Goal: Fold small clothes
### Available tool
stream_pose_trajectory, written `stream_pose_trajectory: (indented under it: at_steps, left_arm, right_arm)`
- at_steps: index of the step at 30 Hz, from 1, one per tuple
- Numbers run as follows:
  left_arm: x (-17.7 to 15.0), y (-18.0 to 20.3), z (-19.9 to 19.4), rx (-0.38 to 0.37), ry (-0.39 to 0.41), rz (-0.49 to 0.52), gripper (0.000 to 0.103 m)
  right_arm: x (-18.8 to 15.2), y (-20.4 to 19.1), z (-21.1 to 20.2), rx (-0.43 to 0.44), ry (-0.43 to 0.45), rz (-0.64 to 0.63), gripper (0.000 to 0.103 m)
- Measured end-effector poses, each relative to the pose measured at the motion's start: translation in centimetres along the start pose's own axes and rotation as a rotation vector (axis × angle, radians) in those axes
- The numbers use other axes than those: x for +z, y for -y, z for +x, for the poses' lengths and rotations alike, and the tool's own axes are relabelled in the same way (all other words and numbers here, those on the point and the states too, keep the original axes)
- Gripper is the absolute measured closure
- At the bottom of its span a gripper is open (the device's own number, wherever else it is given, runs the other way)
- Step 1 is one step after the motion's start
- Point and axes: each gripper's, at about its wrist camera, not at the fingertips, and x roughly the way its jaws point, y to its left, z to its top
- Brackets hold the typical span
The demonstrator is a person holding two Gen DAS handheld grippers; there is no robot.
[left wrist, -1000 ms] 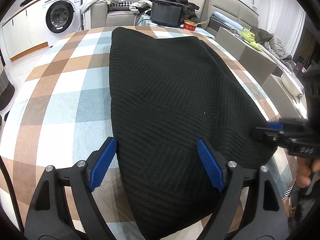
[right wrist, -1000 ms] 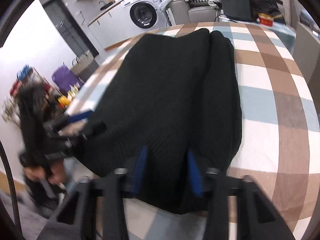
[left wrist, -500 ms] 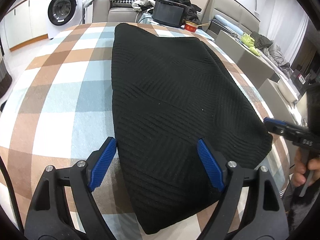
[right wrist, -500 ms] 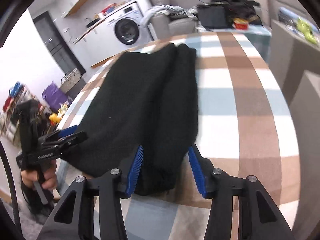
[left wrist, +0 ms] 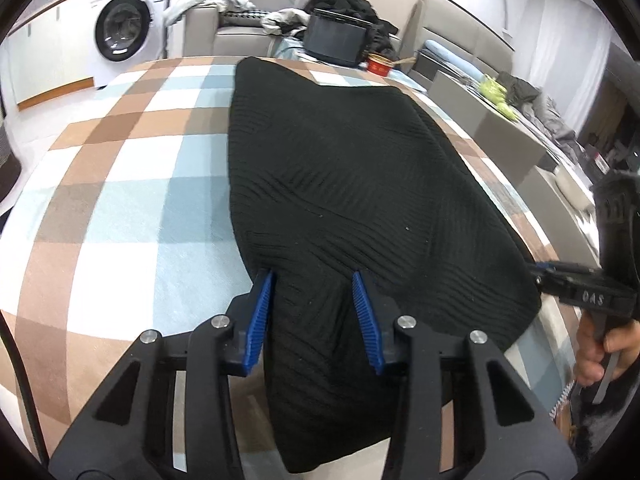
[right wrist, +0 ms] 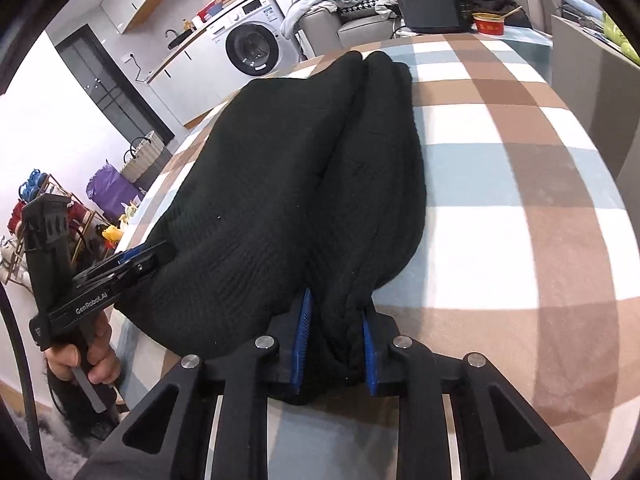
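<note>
A black knit lies lengthwise on the checked cloth in the left wrist view, filling the centre of the frame from the far edge down to the bottom. The left gripper sits at lower centre; its jaws have just been closing, and the blue pads now pinch a raised fold of the knit's near end between them. At the right edge of that frame the right gripper meets the knit's corner, a hand below it.

In the right wrist view the knit runs from upper centre to the bottom, doubled along its right side. The right gripper has likewise just been closing and clamps a bunched fold at lower centre. The left gripper shows at centre left, biting the knit's edge. A washer stands at upper centre.
</note>
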Motion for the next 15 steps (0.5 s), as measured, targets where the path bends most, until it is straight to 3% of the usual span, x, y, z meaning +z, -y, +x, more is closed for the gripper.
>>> stream_pose_trajectory:
  at_steps: [6,11,15]
  left_arm:
    - [2.1,-2.1,1.2,0.043,0.014,-0.038,0.066]
    - [3.7,-3.4,2.2,0.069,0.017,-0.053,0.066]
    - [4.3,-4.4,2.5,0.067,0.020,-0.068,0.065]
  right_arm:
    - [2.3,-0.2,2.2,0.039,0.012,0.023,0.081]
    - [4.4,-0.8,4.0,0.019,0.027,0.007,0.081]
    - [4.4,-0.5,3.9,0.022,0.034,-0.002,0.078]
